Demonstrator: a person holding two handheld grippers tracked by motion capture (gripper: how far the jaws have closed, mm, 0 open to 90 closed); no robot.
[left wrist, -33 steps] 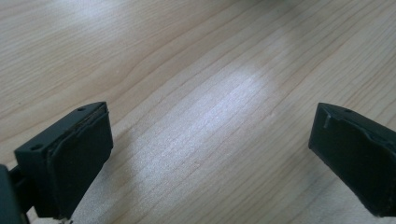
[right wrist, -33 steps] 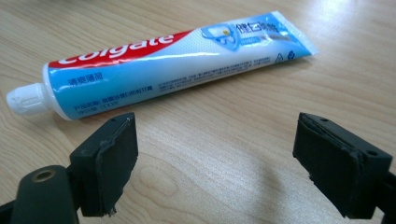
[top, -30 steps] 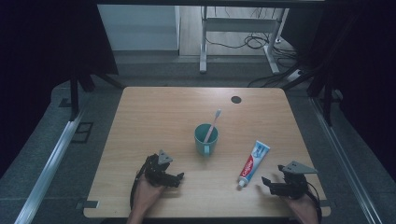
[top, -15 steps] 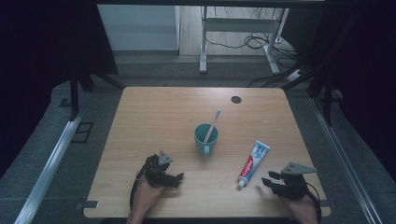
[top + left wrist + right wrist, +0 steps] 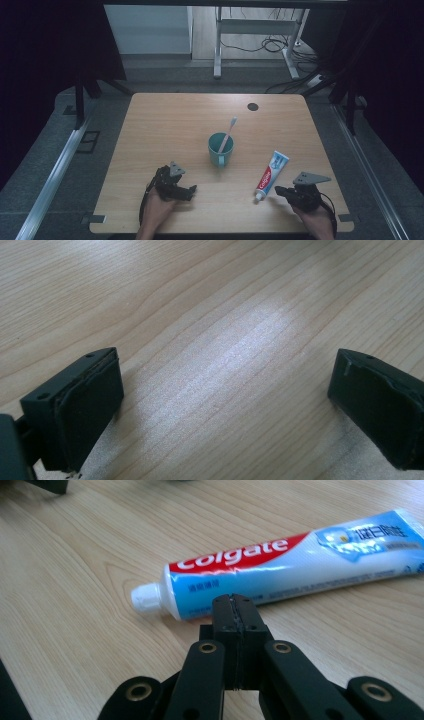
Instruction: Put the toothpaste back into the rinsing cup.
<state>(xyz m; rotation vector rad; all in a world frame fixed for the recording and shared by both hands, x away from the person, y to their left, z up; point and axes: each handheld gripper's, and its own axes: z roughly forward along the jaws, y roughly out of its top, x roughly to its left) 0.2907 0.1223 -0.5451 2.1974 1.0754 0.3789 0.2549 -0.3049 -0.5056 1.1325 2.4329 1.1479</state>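
right hand-held gripper point(image 5: 234, 611) just closed empty, beside toothpaste point(image 5: 280, 570)

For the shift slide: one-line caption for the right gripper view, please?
Right gripper, jaws just closed on nothing, faces the toothpaste tube lying on the wooden table.

Your work surface is a light wooden table point(image 5: 165, 125). At frame centre you have a teal mug point(image 5: 220, 149). Lower right of it a toothpaste tube point(image 5: 271, 172) lies flat, cap toward the bottom. A dark round spot point(image 5: 253, 106) sits upper right.
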